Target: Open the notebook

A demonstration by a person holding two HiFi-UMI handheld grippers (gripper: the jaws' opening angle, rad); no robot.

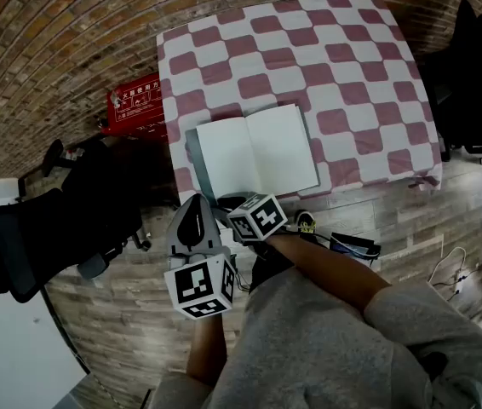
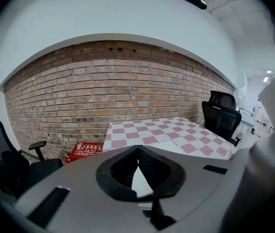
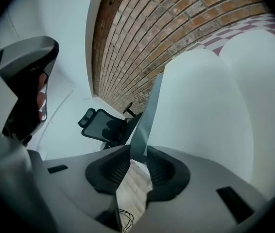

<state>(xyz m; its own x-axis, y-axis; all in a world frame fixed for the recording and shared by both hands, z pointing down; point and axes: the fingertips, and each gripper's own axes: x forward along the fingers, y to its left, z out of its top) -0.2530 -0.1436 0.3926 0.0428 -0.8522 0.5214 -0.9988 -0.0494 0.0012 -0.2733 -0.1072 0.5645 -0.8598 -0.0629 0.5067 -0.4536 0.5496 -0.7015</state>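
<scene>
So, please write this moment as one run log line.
notebook: open on table | right gripper: open, cover edge between jaws | left gripper: shut

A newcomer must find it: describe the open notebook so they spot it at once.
Against the red-brown brick wall spreads a pink-and-white checked tablecloth. By the tablecloth's near left corner lies the open notebook with a grey cover. Its blank white pages set it apart from the checks and from the red box on the floor.
</scene>
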